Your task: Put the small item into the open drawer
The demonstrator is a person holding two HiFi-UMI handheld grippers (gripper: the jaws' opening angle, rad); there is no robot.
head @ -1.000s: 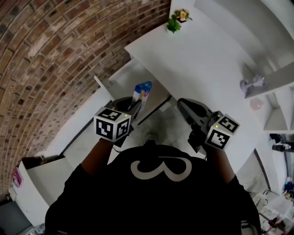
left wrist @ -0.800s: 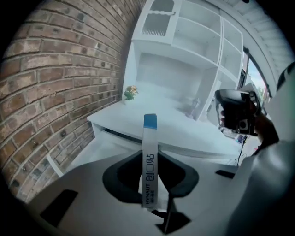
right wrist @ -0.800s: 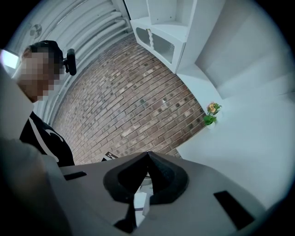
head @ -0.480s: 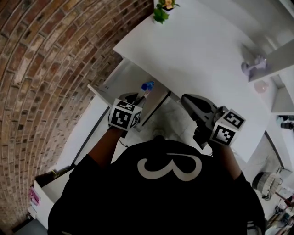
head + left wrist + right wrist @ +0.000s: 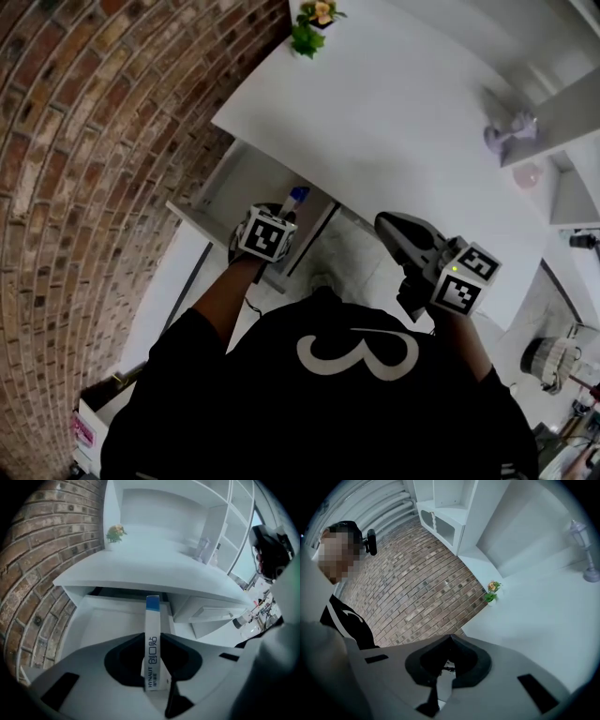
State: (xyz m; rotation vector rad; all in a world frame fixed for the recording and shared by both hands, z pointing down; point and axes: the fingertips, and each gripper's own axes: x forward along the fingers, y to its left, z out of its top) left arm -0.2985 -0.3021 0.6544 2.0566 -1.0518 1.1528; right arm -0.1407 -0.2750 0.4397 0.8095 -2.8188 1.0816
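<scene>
The small item is a thin white box with a blue top (image 5: 152, 620). It stands upright between the jaws of my left gripper (image 5: 153, 638), which is shut on it. Beyond the box lies the open white drawer (image 5: 108, 623) under the desk top. In the head view the left gripper (image 5: 279, 221) hovers over the drawer's (image 5: 232, 186) front right part, with the box's blue tip (image 5: 297, 197) poking forward. My right gripper (image 5: 397, 234) hangs shut and holds nothing, off to the right below the desk edge; its tips (image 5: 449, 637) meet.
The white desk top (image 5: 394, 122) carries a small potted plant (image 5: 309, 23) at its far left corner and a pale purple ornament (image 5: 507, 132) at the right. A brick wall (image 5: 94, 141) runs along the left. White shelves (image 5: 572, 187) stand on the right.
My left gripper has carried the box forward and left, from beside the drawer to over it. The right gripper has barely shifted.
</scene>
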